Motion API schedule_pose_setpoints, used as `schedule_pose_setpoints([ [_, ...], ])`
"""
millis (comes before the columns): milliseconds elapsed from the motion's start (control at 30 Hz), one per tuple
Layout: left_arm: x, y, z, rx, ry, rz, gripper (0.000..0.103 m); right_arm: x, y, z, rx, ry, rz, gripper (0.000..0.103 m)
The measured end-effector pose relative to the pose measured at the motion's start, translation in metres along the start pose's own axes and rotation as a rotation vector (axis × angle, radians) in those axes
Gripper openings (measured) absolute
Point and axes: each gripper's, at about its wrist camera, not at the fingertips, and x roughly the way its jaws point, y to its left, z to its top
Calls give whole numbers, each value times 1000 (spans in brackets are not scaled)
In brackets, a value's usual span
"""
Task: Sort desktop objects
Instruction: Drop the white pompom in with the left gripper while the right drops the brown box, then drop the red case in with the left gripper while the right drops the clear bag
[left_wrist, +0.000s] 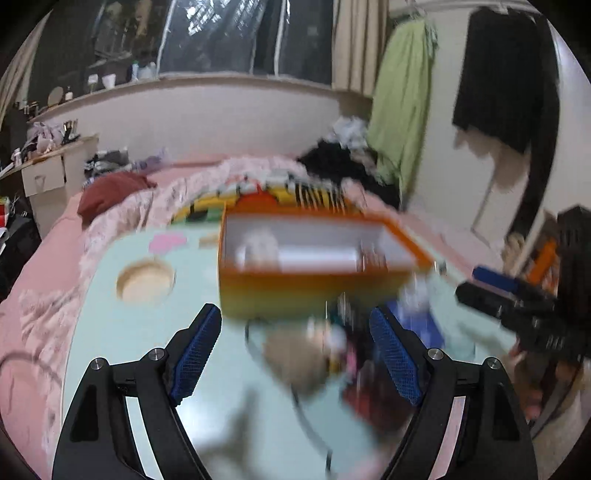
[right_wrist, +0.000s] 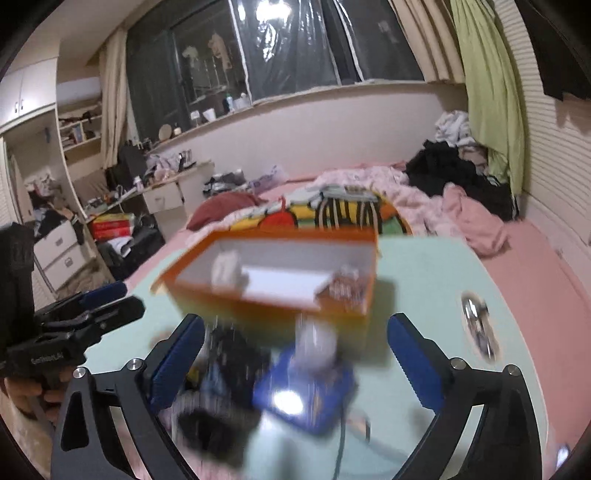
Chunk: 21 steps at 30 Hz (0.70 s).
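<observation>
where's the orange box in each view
Left wrist: orange box sits just above centre, beyond the tongs, on the pale green table.
Right wrist: orange box sits near centre, beyond the tongs, turned so a corner points left.
Shared landmark: the striped colourful blanket right behind the box in both.
</observation>
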Motion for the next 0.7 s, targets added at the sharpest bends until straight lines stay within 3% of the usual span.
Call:
schedule_pose_setpoints([
  [100,7,-6,-34,70,60,11,83,0,2,-25,-39,77,-20,100],
  [167,26,-10,-55,118,124,82,85,4,-1,-42,-49,122,-61,100],
  [200,22,-12,-60,128,56,103,88,5,-2,-49,-48,126,-84,100],
  [367,26,-17,-70,92,-24,152,91,16,-12,-69,-83,109,-21,103],
  [700,26,-10,-70,82,-36,144,91,17,-12,-71,-95,88,-16,103],
])
